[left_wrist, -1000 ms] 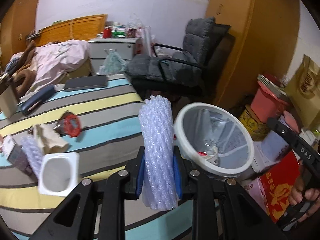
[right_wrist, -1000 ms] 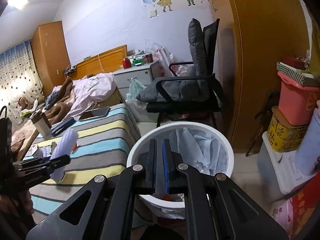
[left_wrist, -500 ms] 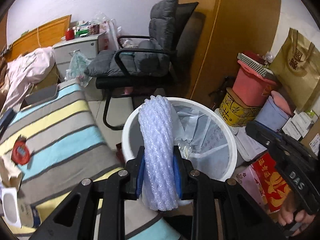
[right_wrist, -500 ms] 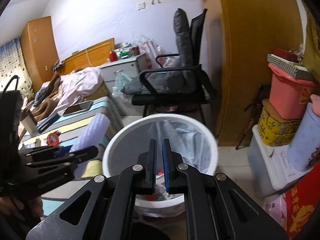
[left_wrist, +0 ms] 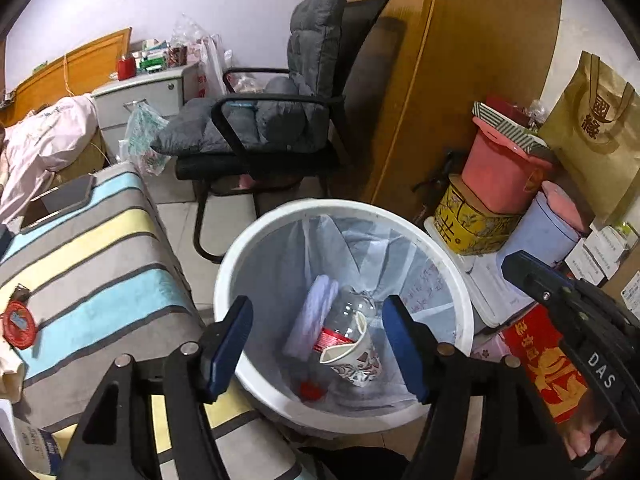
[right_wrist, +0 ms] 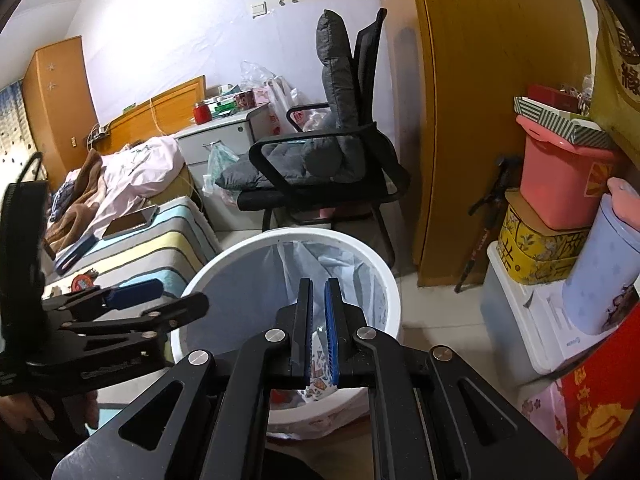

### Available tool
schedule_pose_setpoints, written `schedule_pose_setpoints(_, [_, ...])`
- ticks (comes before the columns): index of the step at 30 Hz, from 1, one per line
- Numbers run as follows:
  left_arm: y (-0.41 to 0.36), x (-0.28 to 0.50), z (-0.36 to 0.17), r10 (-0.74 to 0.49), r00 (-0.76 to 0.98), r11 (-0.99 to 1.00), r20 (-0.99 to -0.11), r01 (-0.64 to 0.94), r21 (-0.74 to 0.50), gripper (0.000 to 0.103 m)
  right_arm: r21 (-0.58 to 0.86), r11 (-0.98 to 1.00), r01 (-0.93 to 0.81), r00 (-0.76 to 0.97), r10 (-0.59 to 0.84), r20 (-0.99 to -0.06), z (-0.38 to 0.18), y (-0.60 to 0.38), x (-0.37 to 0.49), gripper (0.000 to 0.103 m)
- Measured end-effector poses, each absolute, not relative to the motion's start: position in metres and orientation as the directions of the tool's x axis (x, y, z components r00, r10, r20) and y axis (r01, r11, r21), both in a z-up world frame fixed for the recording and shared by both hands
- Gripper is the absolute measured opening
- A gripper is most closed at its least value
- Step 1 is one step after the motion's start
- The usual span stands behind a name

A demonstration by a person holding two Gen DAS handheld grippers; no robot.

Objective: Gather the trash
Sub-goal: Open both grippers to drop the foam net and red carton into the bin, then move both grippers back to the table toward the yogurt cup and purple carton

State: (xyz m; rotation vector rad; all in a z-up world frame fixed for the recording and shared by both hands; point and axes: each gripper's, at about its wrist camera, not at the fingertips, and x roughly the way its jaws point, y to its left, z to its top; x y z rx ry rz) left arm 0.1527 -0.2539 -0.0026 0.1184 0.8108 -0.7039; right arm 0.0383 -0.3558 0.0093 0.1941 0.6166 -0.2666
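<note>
A white bin [left_wrist: 240, 264] with a clear liner stands on the floor beside the striped bed. Inside lie the white foam-net roll [left_wrist: 310, 320], a clear plastic bottle [left_wrist: 346, 318] and a crushed paper cup [left_wrist: 352, 360]. My left gripper [left_wrist: 318, 320] hangs open and empty over the bin's near side. My right gripper [right_wrist: 318, 314] is shut and empty above the bin's near rim [right_wrist: 224, 258]. The left gripper also shows in the right wrist view [right_wrist: 160, 298], over the bin's left rim.
The striped bed [left_wrist: 92, 248] at the left carries a red round packet [left_wrist: 16, 324], a phone [left_wrist: 56, 200] and a carton [left_wrist: 32, 446]. A grey-cushioned black chair [left_wrist: 272, 128] stands behind the bin. Stacked boxes and tubs [left_wrist: 504, 184] crowd the right.
My left gripper has opened and the foam-net roll has dropped into the bin. The left gripper has moved further over the bin. The right gripper has stayed shut above the rim.
</note>
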Motion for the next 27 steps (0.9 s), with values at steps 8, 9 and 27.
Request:
schedule_pose_setpoints(8, [-0.216, 0.146, 0.010, -0.504, 0.539, 0.809, -0.675, 0.569, -0.149, 0.073, 0.104, 0.956, 0.275, 0.794, -0.165, -0.585, 0.008, -0.340, 0.042, 0.013])
schedule_pose_setpoints(9, [-0.210, 0.146, 0.011, -0.503, 0.542, 0.812, -0.673, 0.563, -0.154, 0.074, 0.105, 0.957, 0.271, 0.795, -0.161, -0.585, 0.009, -0.338, 0.042, 0.016])
schedule_pose_setpoints(27, [-0.105, 0.131, 0.025, -0.379, 0.679, 0.912, -0.629, 0.389, -0.130, 0.075, 0.099, 0.987, 0.124, 0.829, -0.049, -0.557, 0.014, -0.276, 0.057, 0.045])
